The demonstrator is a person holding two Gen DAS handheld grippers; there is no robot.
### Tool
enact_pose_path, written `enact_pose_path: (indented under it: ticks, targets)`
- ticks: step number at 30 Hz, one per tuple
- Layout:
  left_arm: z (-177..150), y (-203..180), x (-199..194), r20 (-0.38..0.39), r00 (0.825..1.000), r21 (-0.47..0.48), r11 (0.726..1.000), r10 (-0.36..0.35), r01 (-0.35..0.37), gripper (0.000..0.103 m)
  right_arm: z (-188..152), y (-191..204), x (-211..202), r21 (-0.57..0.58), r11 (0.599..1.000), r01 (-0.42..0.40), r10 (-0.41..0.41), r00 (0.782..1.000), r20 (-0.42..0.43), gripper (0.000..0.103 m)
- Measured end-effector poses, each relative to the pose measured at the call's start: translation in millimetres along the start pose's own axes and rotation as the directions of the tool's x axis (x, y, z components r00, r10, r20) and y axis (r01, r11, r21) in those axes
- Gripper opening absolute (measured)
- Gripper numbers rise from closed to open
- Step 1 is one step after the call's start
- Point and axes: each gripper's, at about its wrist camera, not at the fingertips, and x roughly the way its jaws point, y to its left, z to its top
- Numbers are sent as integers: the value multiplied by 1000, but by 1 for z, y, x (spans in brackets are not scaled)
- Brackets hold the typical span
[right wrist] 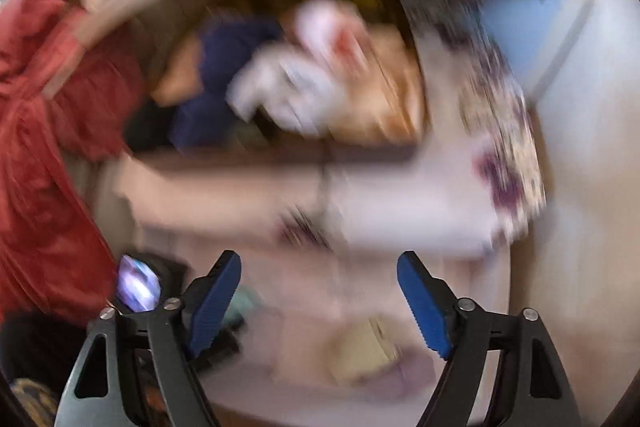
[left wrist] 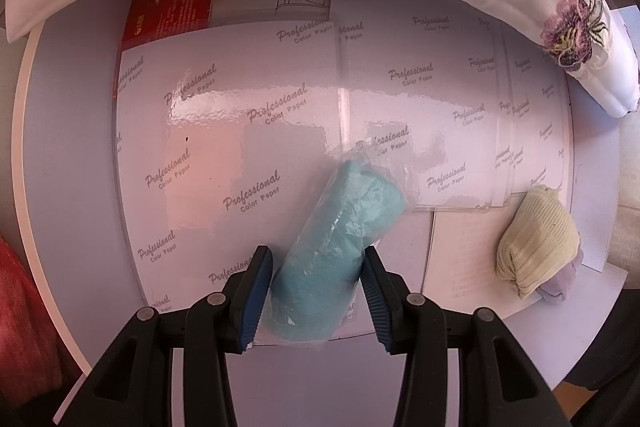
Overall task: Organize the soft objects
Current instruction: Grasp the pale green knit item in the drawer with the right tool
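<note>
Blue ribbed pads of the left gripper (left wrist: 316, 291) are clamped on a teal rolled cloth (left wrist: 340, 243) that is wrapped in clear plastic; the roll leans up and to the right from between the pads, over a white table (left wrist: 72, 155). Beneath it lie glossy sheets printed "Professional Color Paper" (left wrist: 240, 131), with a red packet (left wrist: 172, 3) at their far left corner. To the right, near the table edge, a pale yellow ribbed bundle (left wrist: 536, 243) rests against a lilac one (left wrist: 560, 283). A folded white cloth with a purple embroidered flower (left wrist: 576, 27) arcs across the far side.

The right gripper (right wrist: 320, 303) stands wide apart with nothing between its pads. Its view is heavily blurred: a red fabric (right wrist: 48, 147) fills the left, and a yellowish bundle (right wrist: 368, 351) shows below, between the fingers.
</note>
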Motion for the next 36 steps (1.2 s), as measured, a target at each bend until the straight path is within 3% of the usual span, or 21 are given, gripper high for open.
enact_pose_path:
  ticks: [3,7,13,16,18,19,21,30,36]
  targets:
    - [0,0,0,0,1000,-1,1000,0,0,46,-26,-29,32,117,993,9,9,987,-158,81]
    - [0,0,0,0,1000,0,1000,0,0,46,-56,-59,67,274,962,17,65,956,-286,81]
    - [0,0,-1,2,1000,-1,1000,-1,1,46,-67,-72,95,342,940,12,114,932,-345,82]
    - [0,1,-1,3,1000,-2,1000,-5,5,46,-72,-63,111,296,955,21,94,925,-368,82]
    - [0,2,-2,4,1000,-4,1000,-9,9,46,-75,-50,122,210,976,54,35,916,-398,72]
    - [0,3,-3,4,1000,-7,1000,-14,14,46,-79,-44,127,152,984,89,-20,913,-408,60]
    - [1,7,-3,4,1000,-20,999,-31,31,46,-80,-36,129,90,990,113,-69,918,-391,57]
    - [3,24,-5,6,996,-69,993,-94,94,54,-87,-27,136,50,993,108,-82,924,-375,56]
    - [2,22,-6,6,997,-52,995,-81,81,54,-90,-15,147,20,994,109,-93,920,-381,56]
